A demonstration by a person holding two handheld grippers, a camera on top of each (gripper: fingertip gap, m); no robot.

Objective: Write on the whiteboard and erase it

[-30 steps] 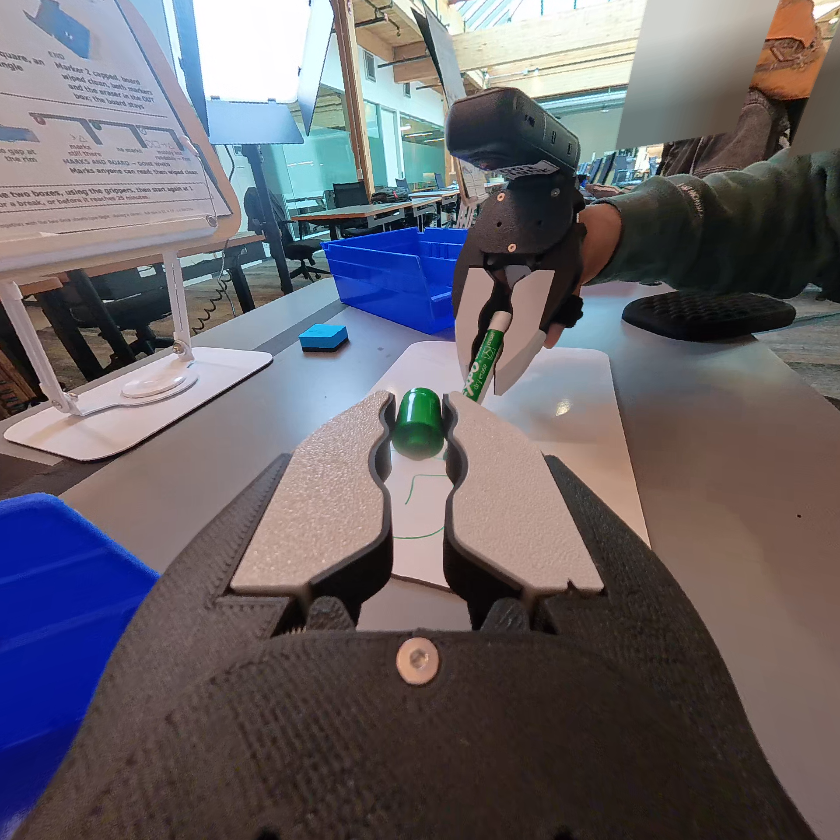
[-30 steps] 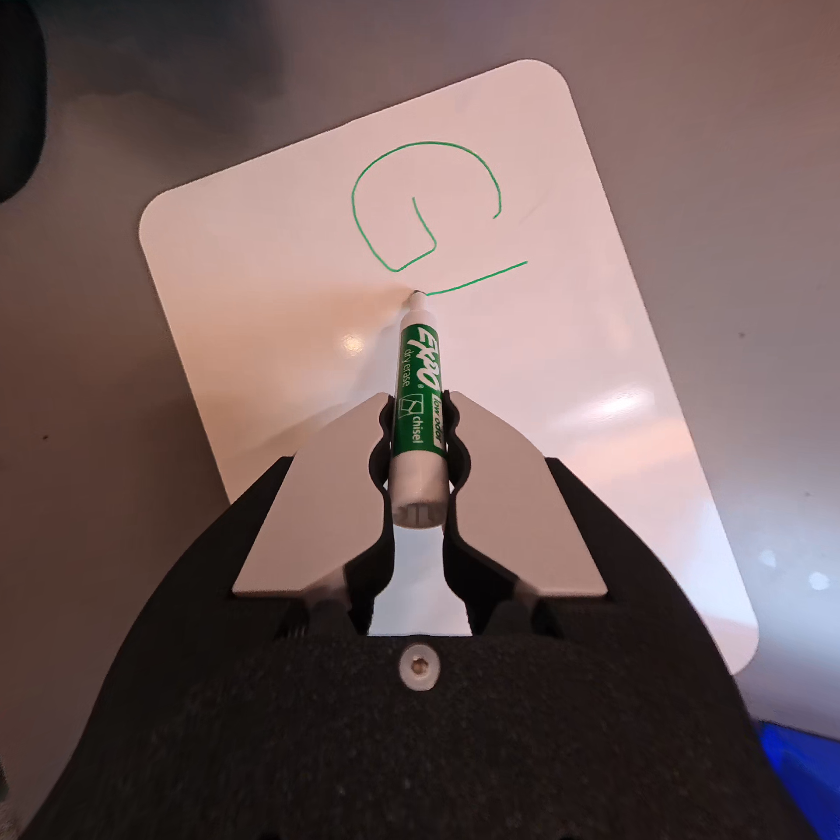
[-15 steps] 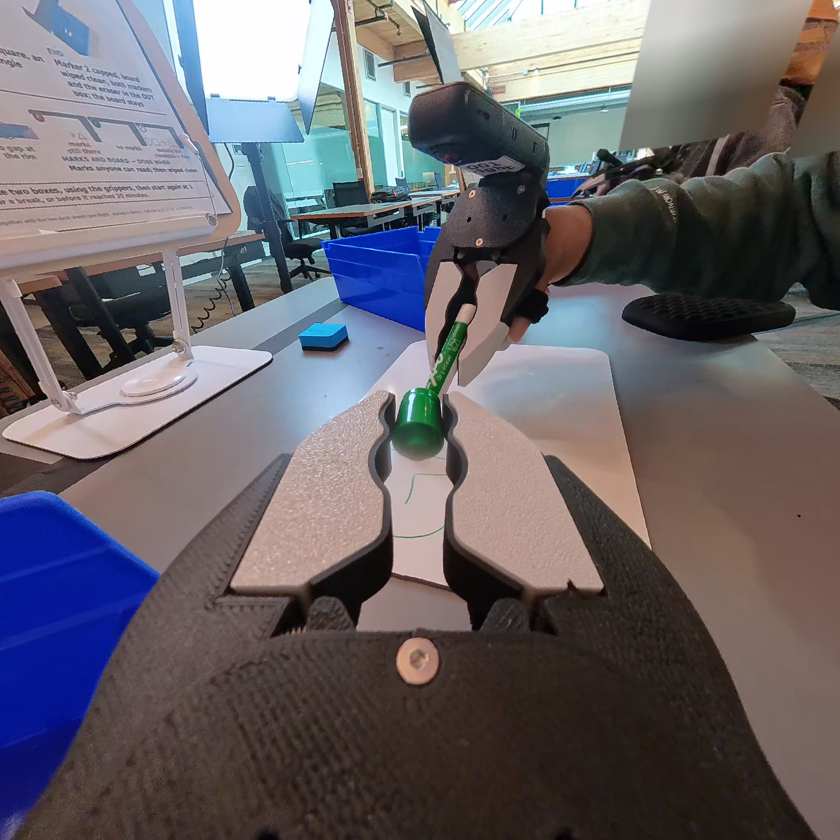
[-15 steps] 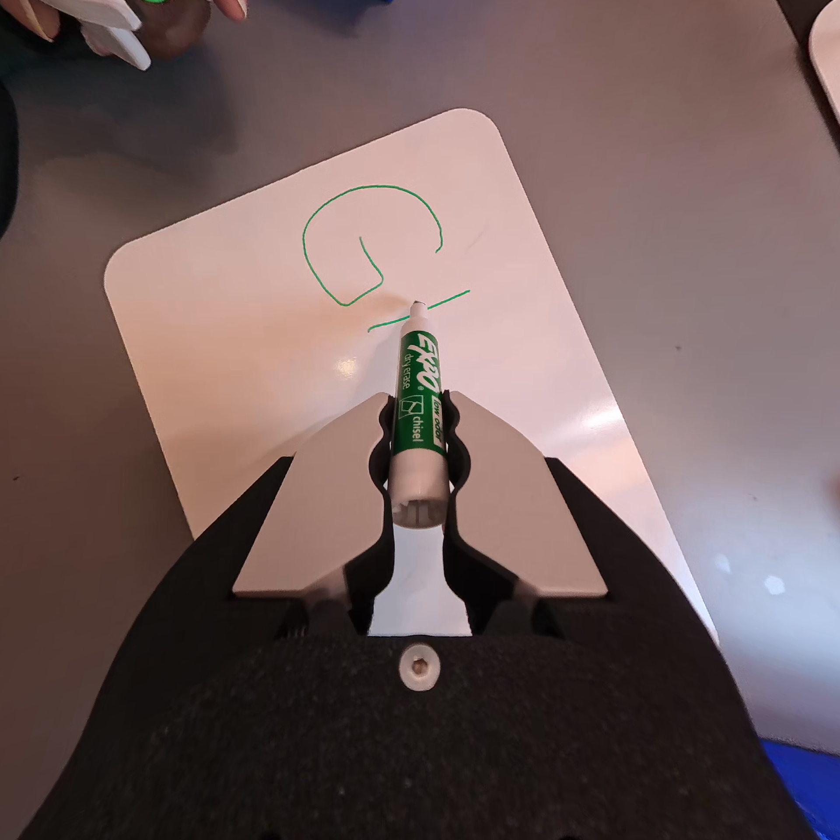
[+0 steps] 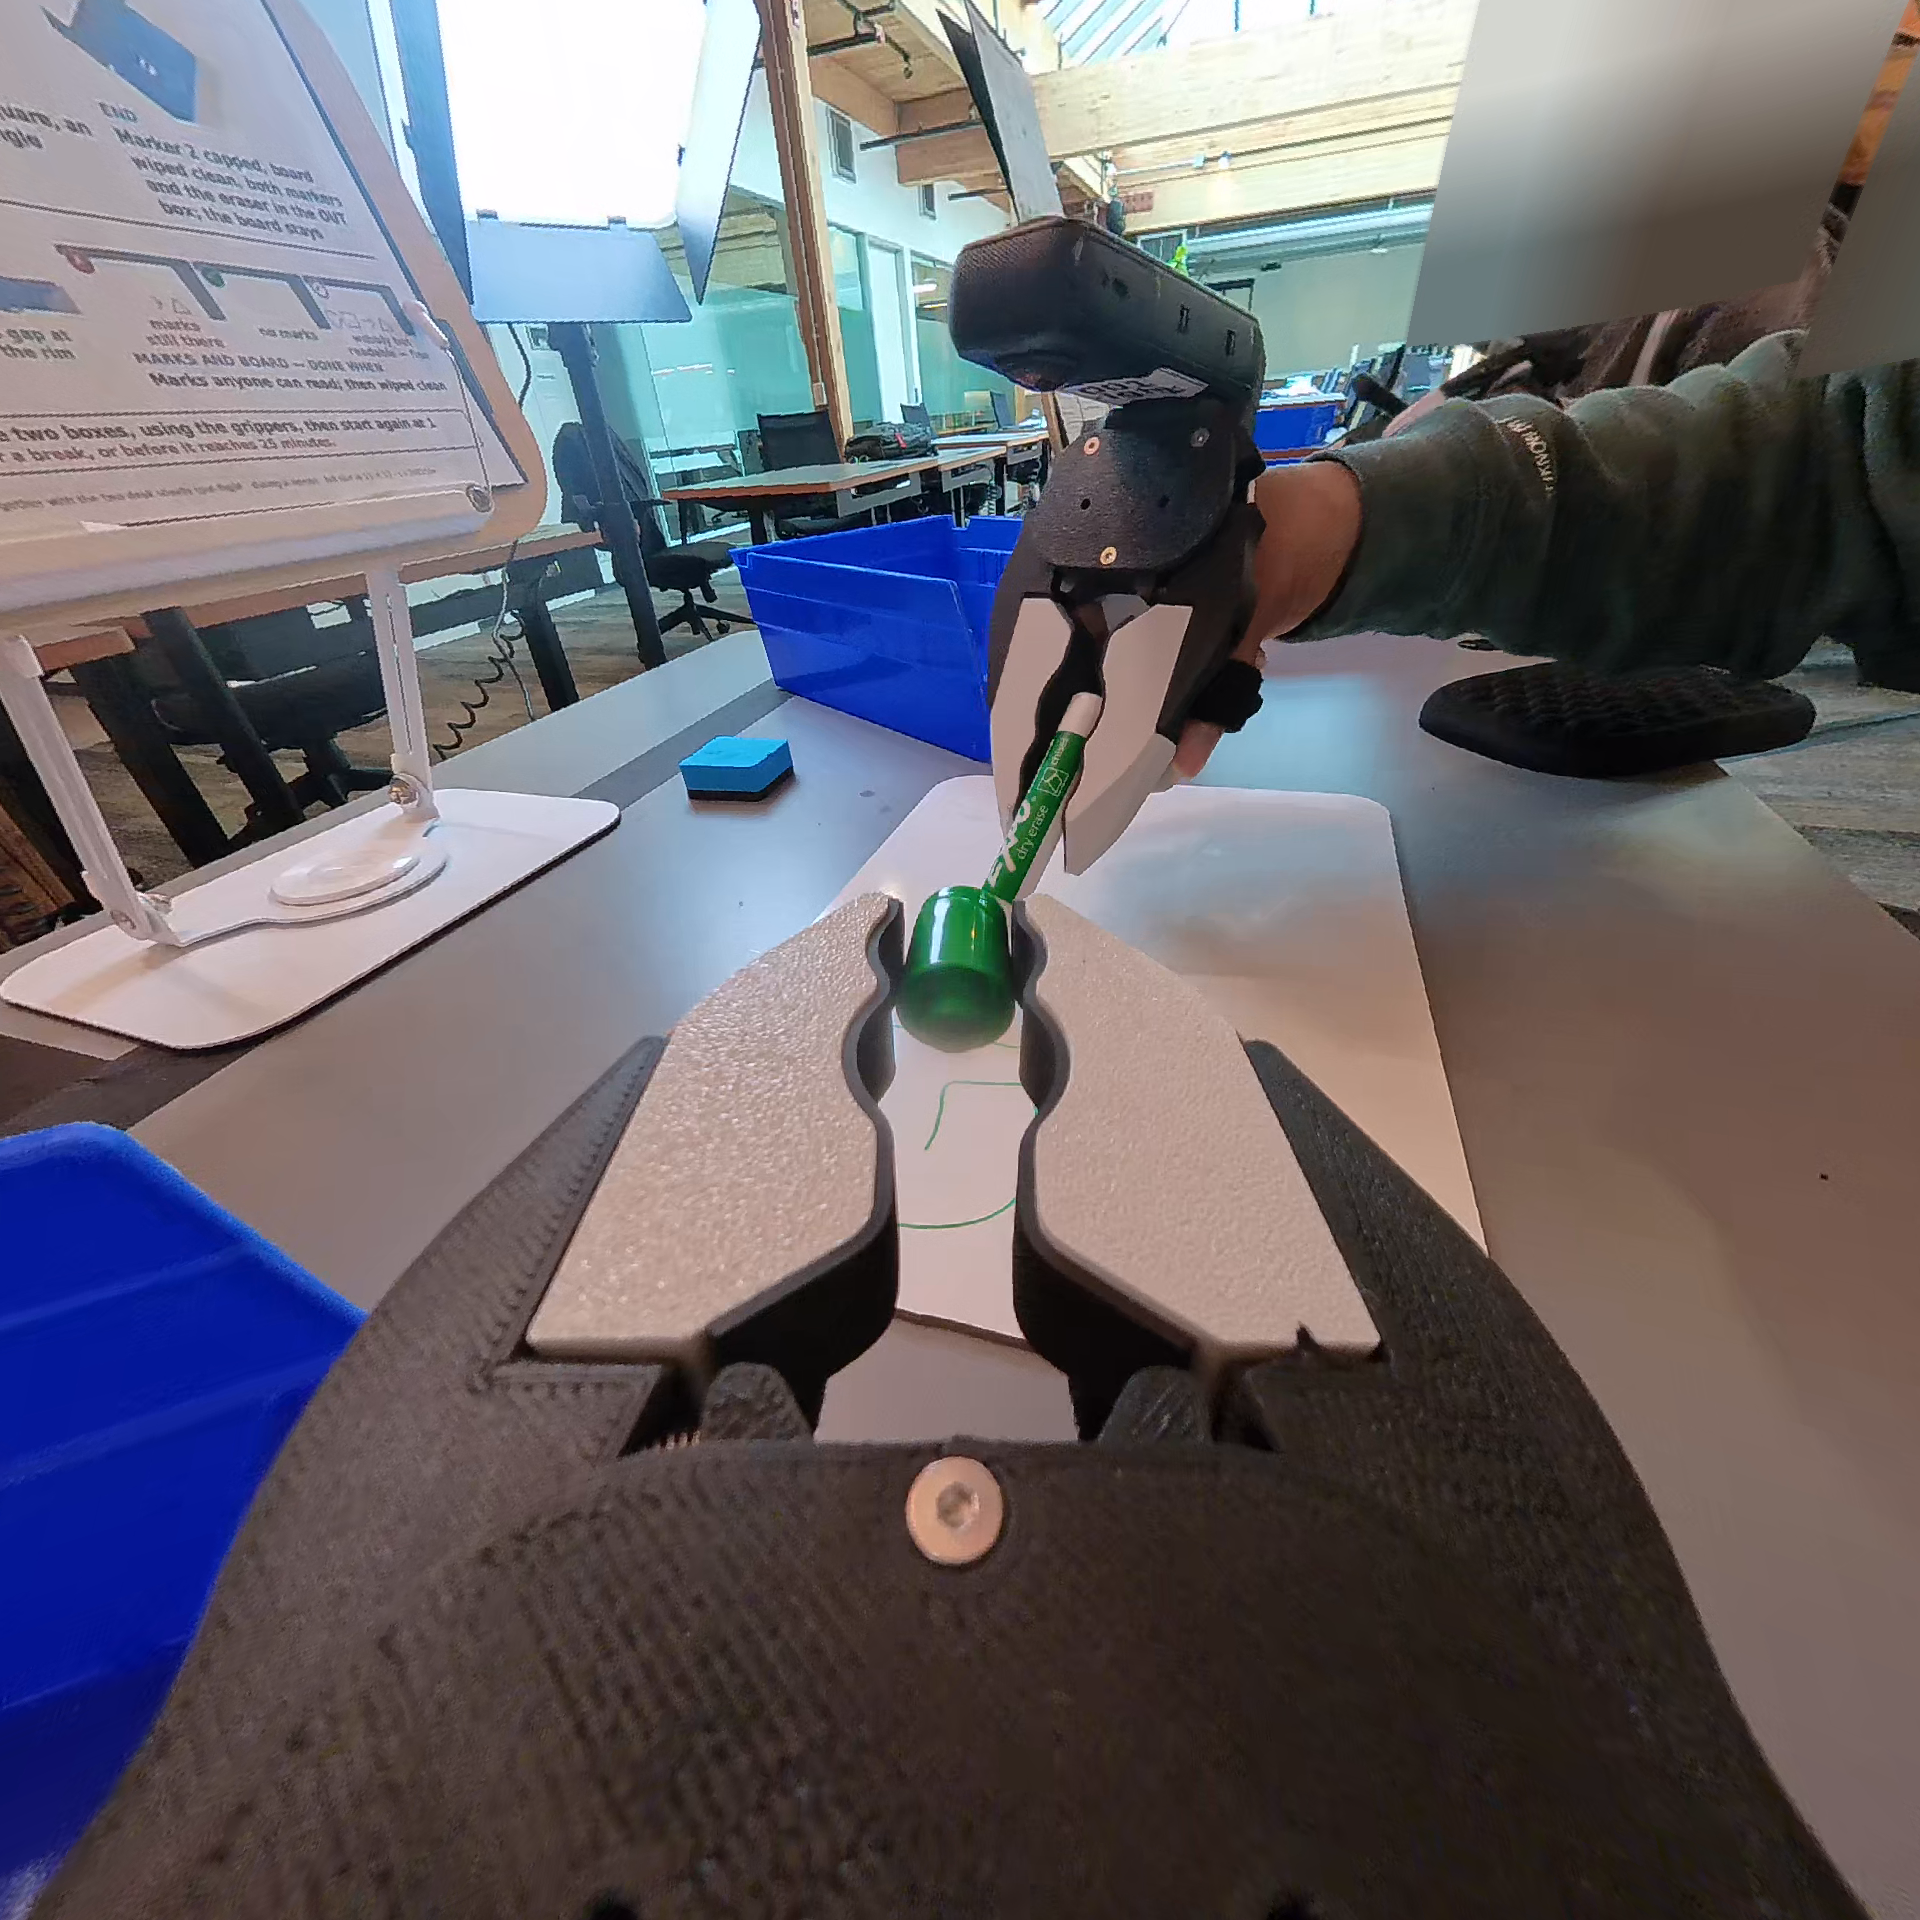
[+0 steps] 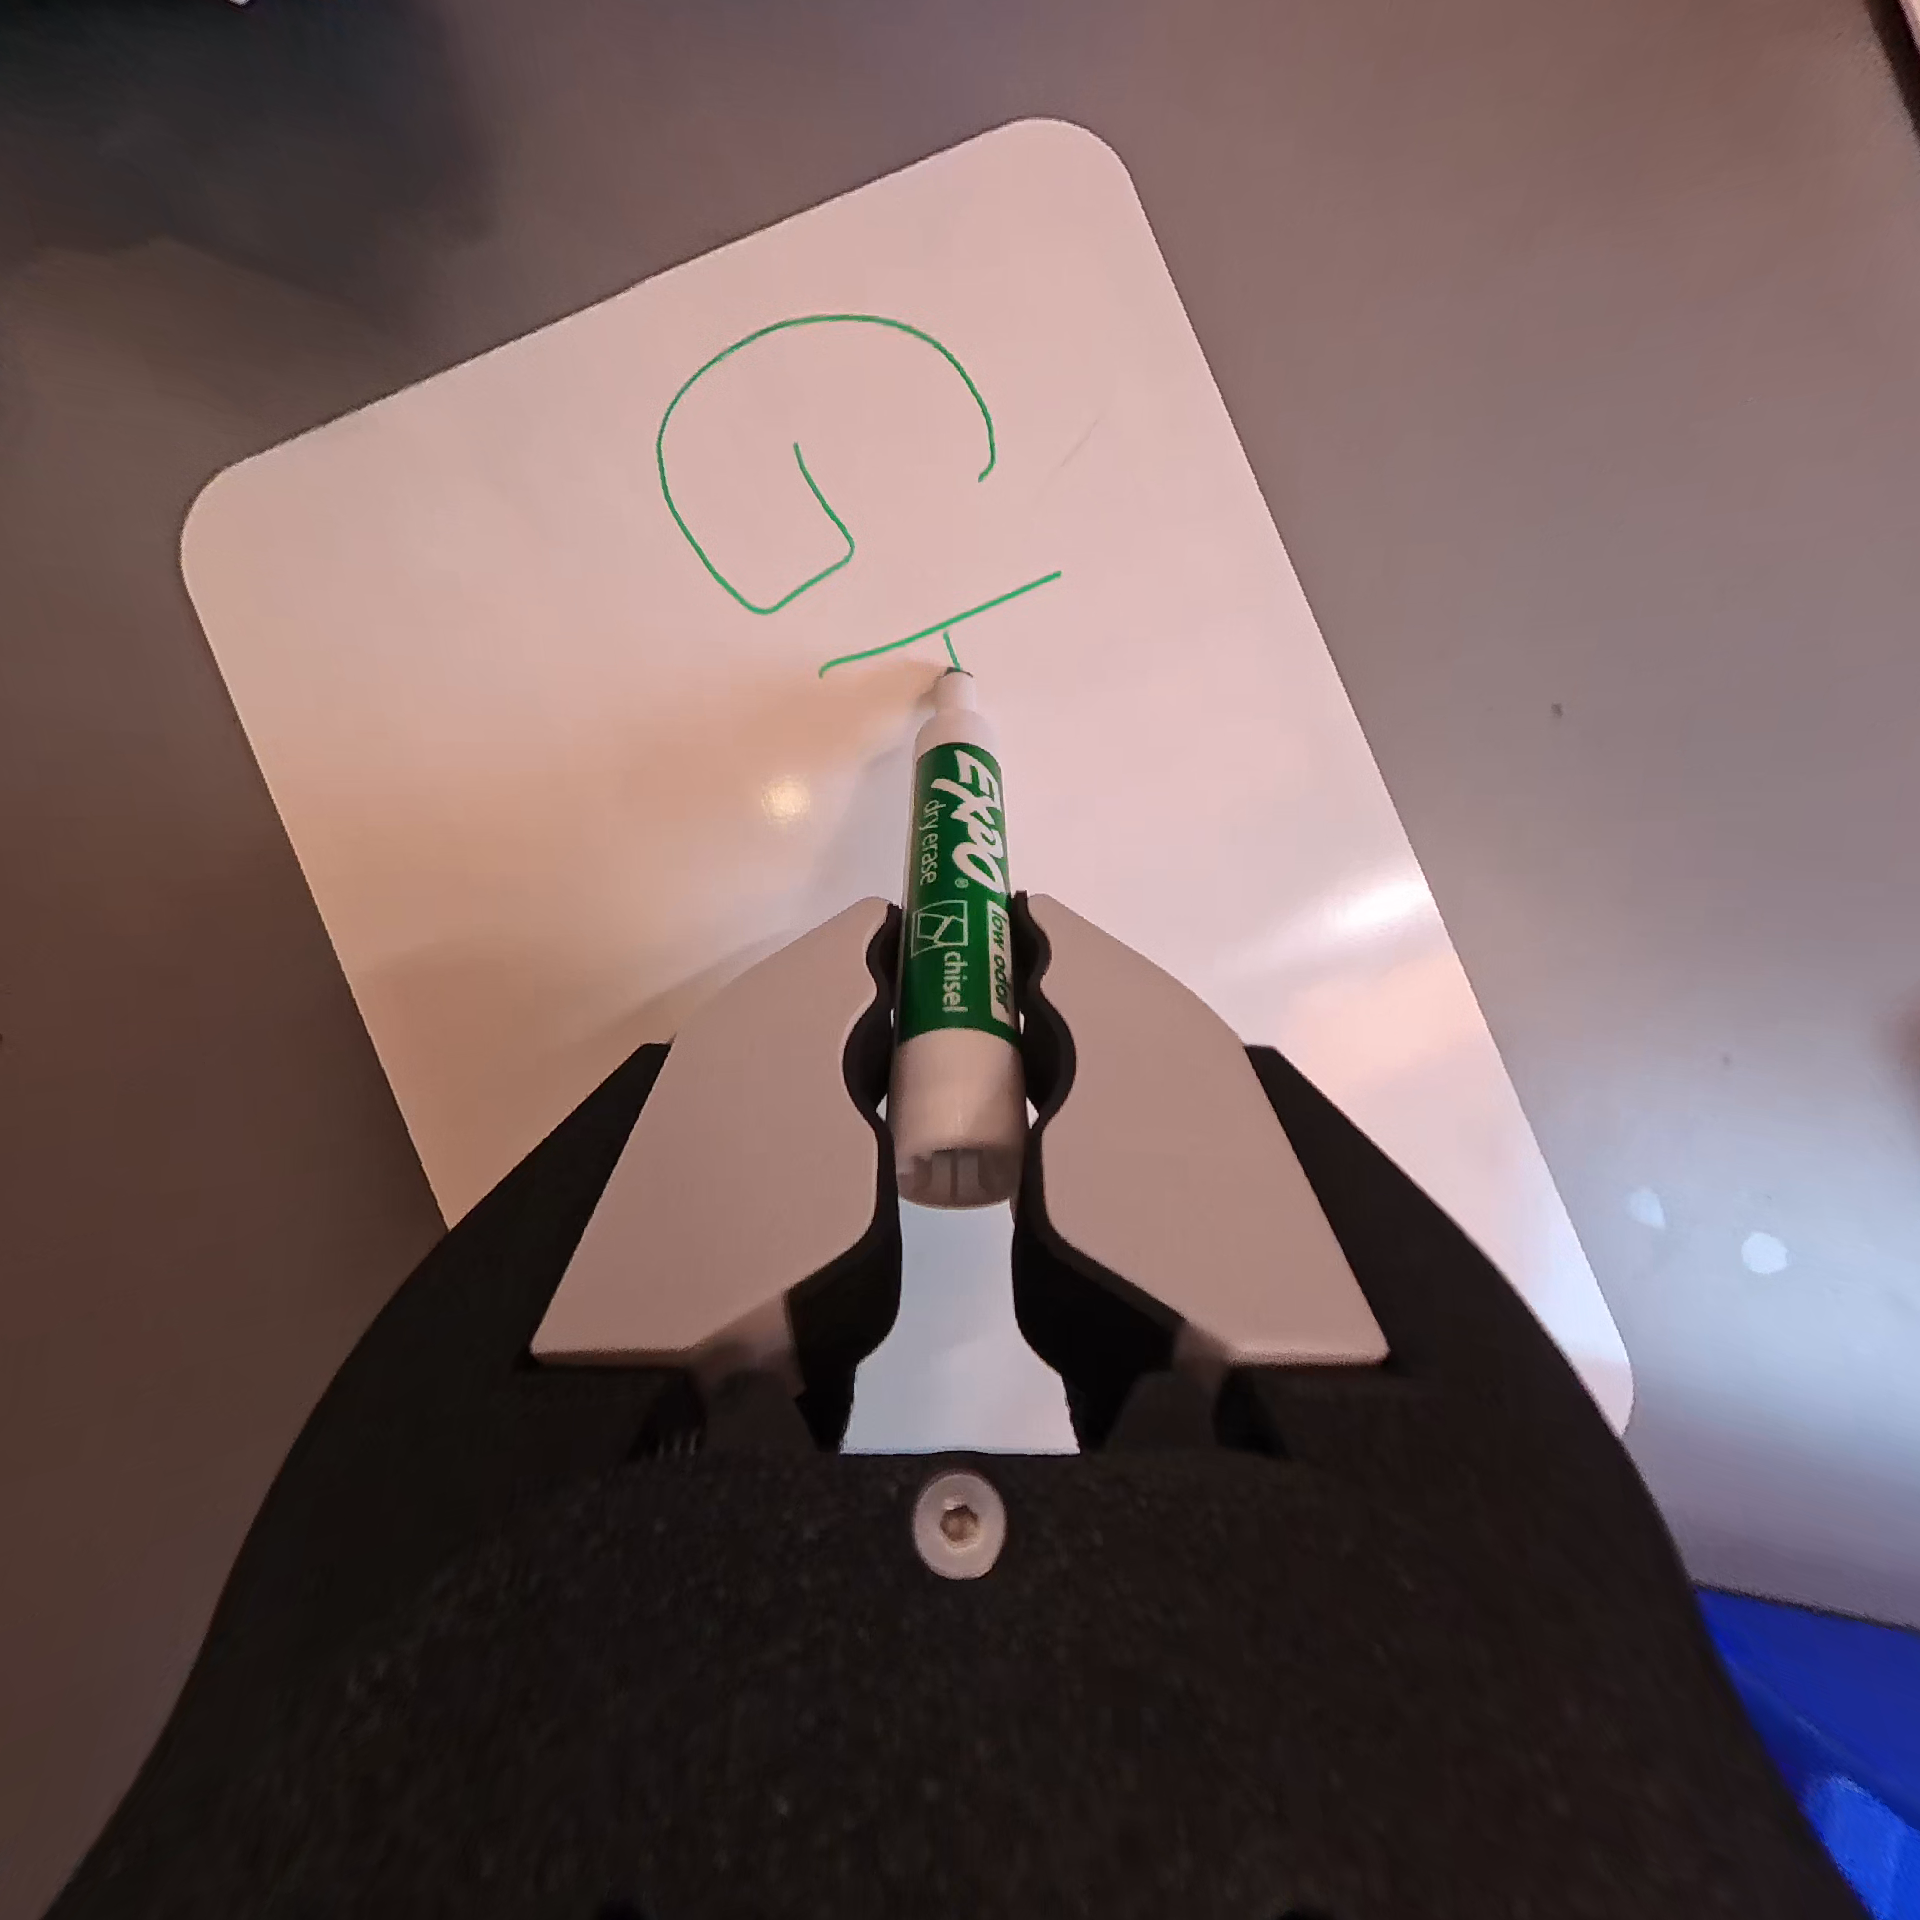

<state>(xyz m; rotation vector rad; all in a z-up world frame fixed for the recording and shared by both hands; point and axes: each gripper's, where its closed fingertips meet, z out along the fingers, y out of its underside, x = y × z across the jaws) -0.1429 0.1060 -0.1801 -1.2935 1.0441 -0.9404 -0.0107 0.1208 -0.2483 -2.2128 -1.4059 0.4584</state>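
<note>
A white whiteboard lies flat on the grey table and also shows in the left wrist view. Green marks are drawn on it. My right gripper is shut on a green dry-erase marker, tip touching the board at a short new stroke. In the left wrist view that gripper points down at the board with the marker. My left gripper is shut on the green marker cap, held just above the board's near part.
A blue eraser lies on the table left of the board. A blue bin stands behind it; another blue bin is at my near left. A white stand with an instruction sheet is at left. A black pad lies right. Across from one pair of fingers to the other is roughly 15 centimetres.
The right gripper lifted the marker after a horizontal line, then came back down; its tip now draws a short stroke down from that line. The left gripper and cap stayed still.
</note>
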